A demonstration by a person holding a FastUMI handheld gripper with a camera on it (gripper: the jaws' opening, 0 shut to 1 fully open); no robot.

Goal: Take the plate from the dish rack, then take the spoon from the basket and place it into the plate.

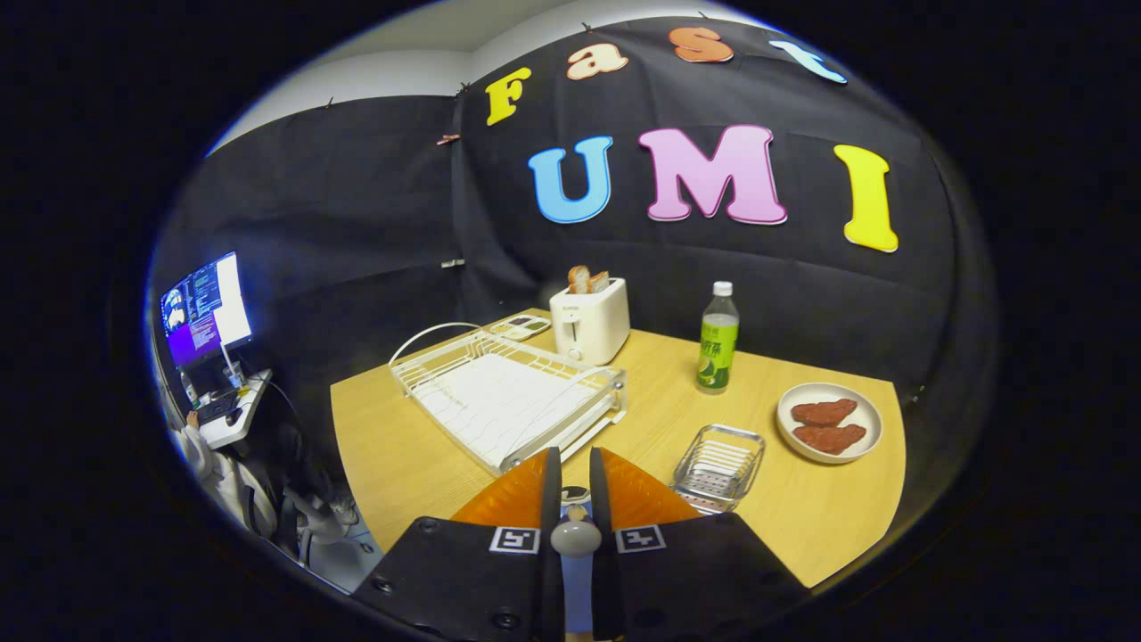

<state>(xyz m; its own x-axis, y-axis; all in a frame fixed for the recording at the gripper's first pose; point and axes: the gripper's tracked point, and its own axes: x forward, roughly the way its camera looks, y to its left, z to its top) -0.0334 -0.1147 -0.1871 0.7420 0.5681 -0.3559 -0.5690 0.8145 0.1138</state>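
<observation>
- While the hand-held gripper (570,456) hovers over the near edge of a wooden table (401,446), its two fingers stand clenched, almost together, on a slim spoon (575,538) whose rounded grey end shows in the narrow gap between them.
- Just ahead of the fingers and slightly to their left sits a white wire dish rack (508,401) with nothing held in it.
- Beside the right finger rests a small metal wire basket (718,464).
- Beyond the basket, near the table's right edge, lies a white plate (833,392) carrying two reddish-brown pieces of food (824,413).
- Behind the rack stands a white toaster (588,325) with bread slices (586,279) poking up from its slots; a green-labelled bottle (718,343) stands upright between toaster and plate.
- Off the table's left side, a lit monitor (205,308) glows on a desk.
</observation>
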